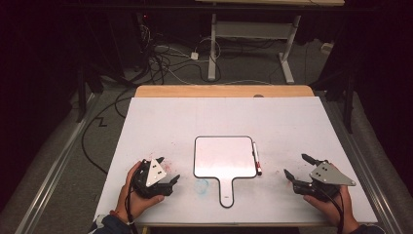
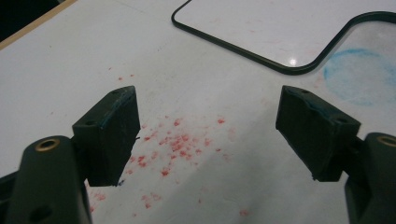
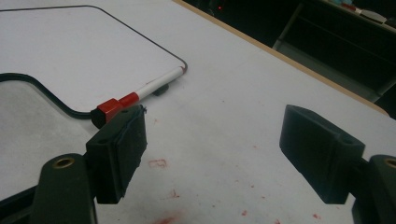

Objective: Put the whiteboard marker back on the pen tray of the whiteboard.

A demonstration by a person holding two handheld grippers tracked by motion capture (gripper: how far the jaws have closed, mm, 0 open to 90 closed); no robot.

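The marker (image 1: 256, 158) lies flat along the right edge of the small whiteboard (image 1: 224, 157), mid-table, its red cap end toward you; nothing holds it. Your right gripper (image 1: 296, 166) rests near the table's right front with its jaws wide apart and empty, and your left gripper (image 1: 168, 170) sits at the left front, jaws likewise spread on nothing. If the marker is what you are after, judge the reach from the right: bring that gripper in low, turn it so the jaws straddle the barrel crosswise, and close on the white body rather than the cap, since the cap end looks likelier to slip or pull off. The right gripper view shows the marker (image 3: 140, 95) touching the board's dark rim, so expect the frame to crowd one jaw. The left gripper view instead shows red flecks (image 2: 175, 142) on the tabletop and a blue smudge (image 2: 359, 77) beside the whiteboard's handle.
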